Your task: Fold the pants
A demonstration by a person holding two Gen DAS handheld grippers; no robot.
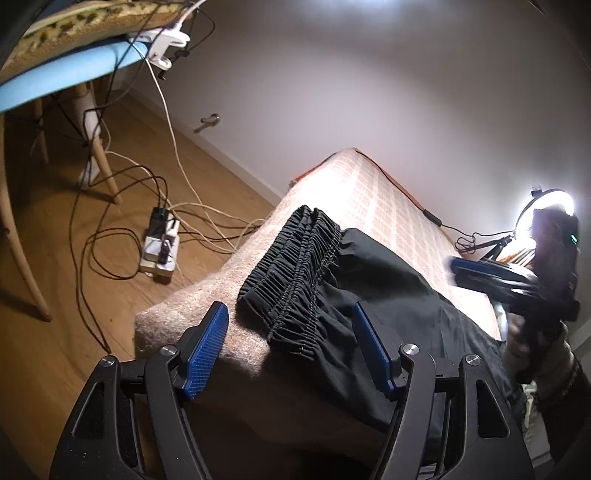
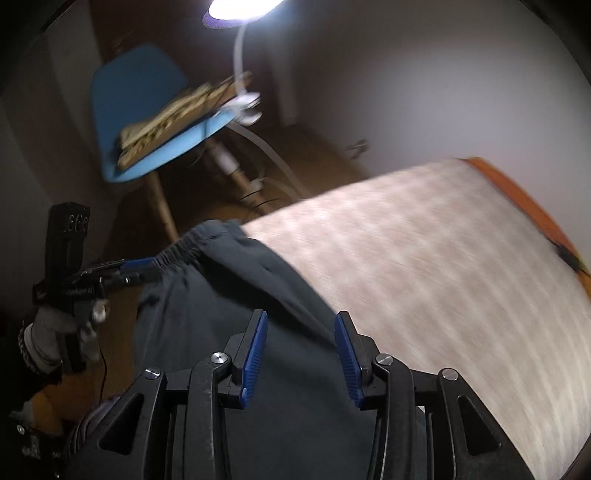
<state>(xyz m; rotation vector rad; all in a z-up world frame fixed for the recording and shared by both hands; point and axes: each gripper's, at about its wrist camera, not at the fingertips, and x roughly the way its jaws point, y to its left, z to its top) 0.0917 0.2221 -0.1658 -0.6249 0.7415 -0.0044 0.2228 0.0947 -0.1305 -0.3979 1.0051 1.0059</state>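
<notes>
Black pants [image 1: 354, 295] lie on a pinkish checked blanket [image 1: 388, 206], the gathered elastic waistband [image 1: 295, 266] toward the blanket's near corner. My left gripper [image 1: 290, 325] is open, its blue pads either side of the waistband edge, just above the cloth. It also shows in the right wrist view [image 2: 142, 269], level with the waistband [image 2: 184, 247]. My right gripper [image 2: 301, 325] is open and empty over the pants [image 2: 229, 332], near the cloth's edge on the blanket [image 2: 424, 258]. In the left wrist view the right gripper [image 1: 480, 273] is blurred at the far right.
A blue chair [image 1: 66, 77] with a patterned cushion [image 2: 177, 114] stands on the wooden floor [image 1: 66, 258] to the left. A power strip [image 1: 160, 247] and tangled cables lie on the floor. A ring light [image 1: 550, 206] glows at the right, and a clamp lamp [image 2: 240, 7] by the chair.
</notes>
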